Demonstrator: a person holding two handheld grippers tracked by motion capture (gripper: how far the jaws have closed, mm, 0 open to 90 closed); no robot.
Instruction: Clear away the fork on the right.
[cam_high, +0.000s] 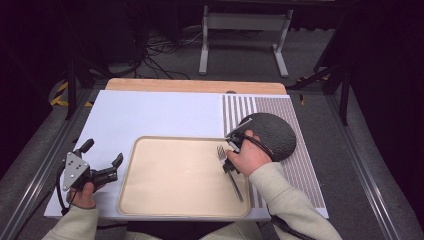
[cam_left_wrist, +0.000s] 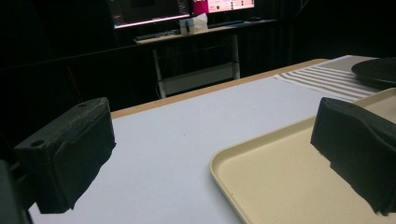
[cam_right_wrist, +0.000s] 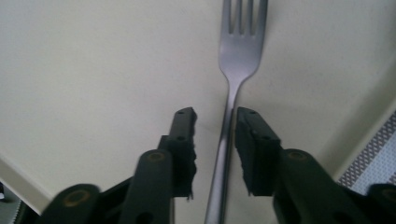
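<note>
Right gripper (cam_right_wrist: 215, 116) jaws sit closest to the lens in the right gripper view: parted a little, one on each side of the fork (cam_right_wrist: 233, 107) handle. Right-hand jaw looks to be touching or nearly touching the handle; left-hand jaw stands off with a visible gap. Not clamped, so released around the fork rather than grasping it.

Landmark = beige tray (cam_high: 165, 197).
- Fork (cam_high: 231, 172) lies flat on the tray, at its right side, just inside the right rim. Tines point toward the far edge, handle runs back toward the person.
- Right gripper (cam_high: 231, 150) is over the tray's right part, above the upper half of the fork; the person's right hand (cam_high: 248, 156) covers most of it in the high view.
- Left gripper (cam_high: 102, 160) is off the tray, just beside its left rim, over the white sheet (cam_high: 150, 115). Jaws wide apart, nothing between them. In the left gripper view the tray's near-left corner (cam_left_wrist: 224, 163) shows between the jaws.
- Dark round plate (cam_high: 275, 132) sits just past the tray's far-right corner, on the striped mat (cam_high: 300, 165). It lies right of the right hand.
- Striped mat runs along the tray's right rim; a strip of it shows in the right gripper view (cam_right_wrist: 373, 158) beyond the rim.
</note>
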